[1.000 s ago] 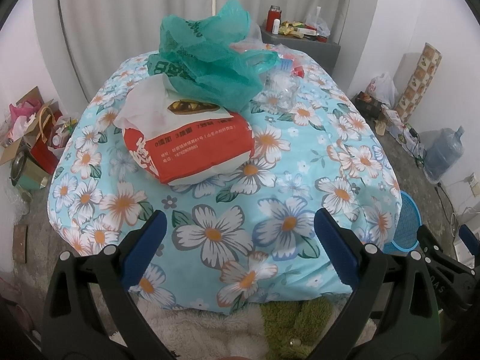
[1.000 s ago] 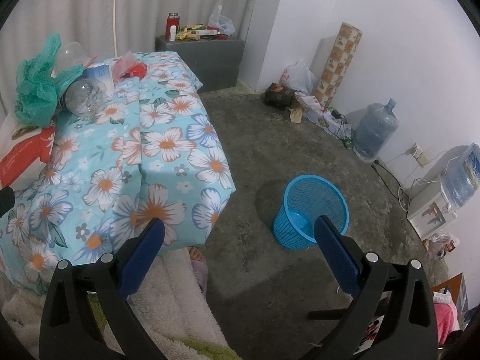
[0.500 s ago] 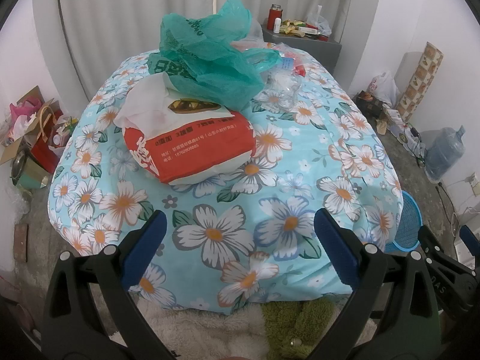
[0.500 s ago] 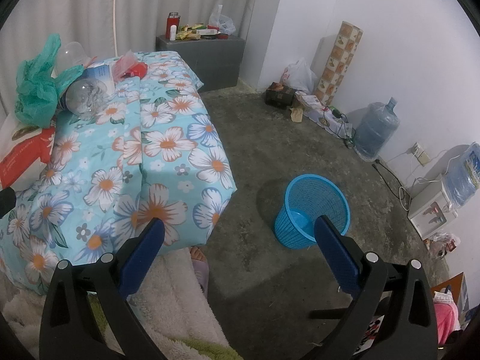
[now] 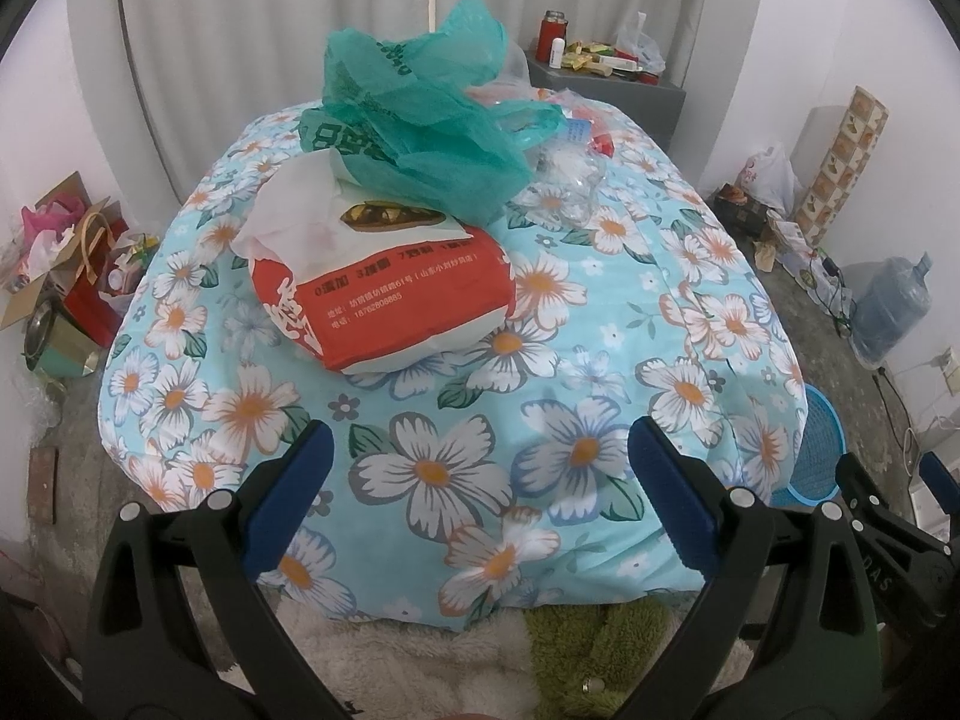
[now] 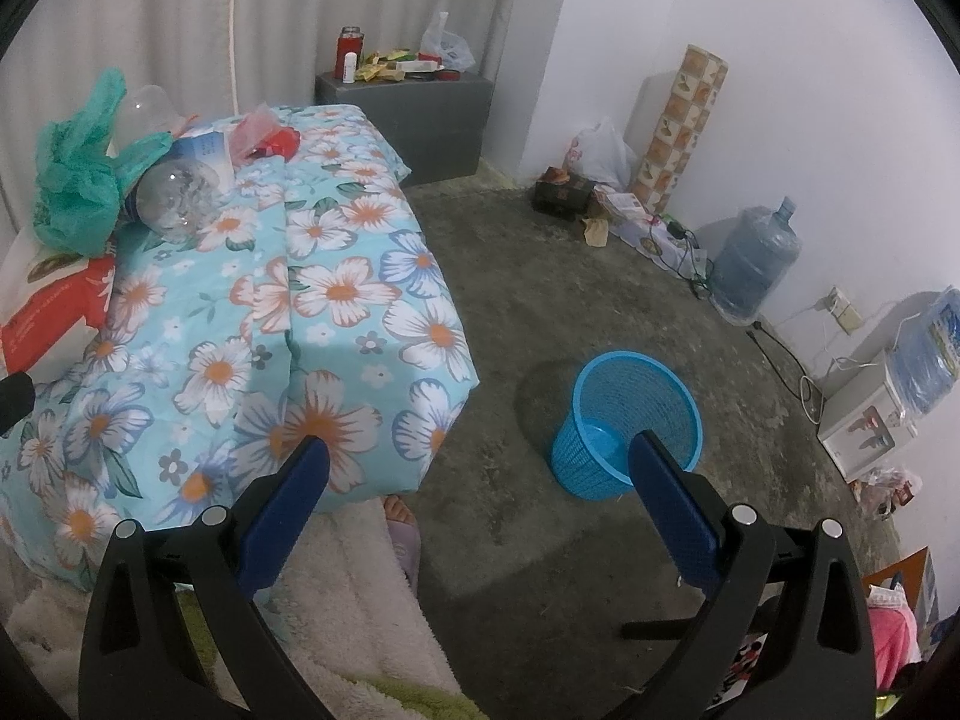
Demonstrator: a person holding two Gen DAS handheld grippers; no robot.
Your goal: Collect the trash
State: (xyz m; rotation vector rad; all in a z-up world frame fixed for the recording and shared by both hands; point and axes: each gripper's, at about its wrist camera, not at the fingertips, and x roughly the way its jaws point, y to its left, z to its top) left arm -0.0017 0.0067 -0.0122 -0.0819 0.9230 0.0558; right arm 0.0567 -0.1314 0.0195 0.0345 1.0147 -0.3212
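Observation:
A red-and-white paper bag (image 5: 384, 282) lies on the floral-covered table (image 5: 540, 390), with a crumpled green plastic bag (image 5: 420, 120) piled behind it and a clear plastic bottle (image 5: 570, 192) to its right. My left gripper (image 5: 480, 444) hangs open over the table's near edge, short of the paper bag. In the right wrist view the green bag (image 6: 78, 174), the clear bottle (image 6: 177, 198) and a red wrapper (image 6: 270, 141) sit at the far left. My right gripper (image 6: 480, 456) is open above the floor, with a blue mesh bin (image 6: 624, 420) just beyond its right finger.
A grey cabinet (image 6: 408, 114) with small items stands behind the table. Along the right wall are a patterned roll (image 6: 684, 132), a water jug (image 6: 756, 264), cables and a white dispenser (image 6: 870, 414). Boxes and bags (image 5: 66, 264) crowd the floor at left. A person's toes (image 6: 399, 507) show beneath the cloth.
Both views have barely shifted. Neither gripper has opened, shut or taken hold of anything.

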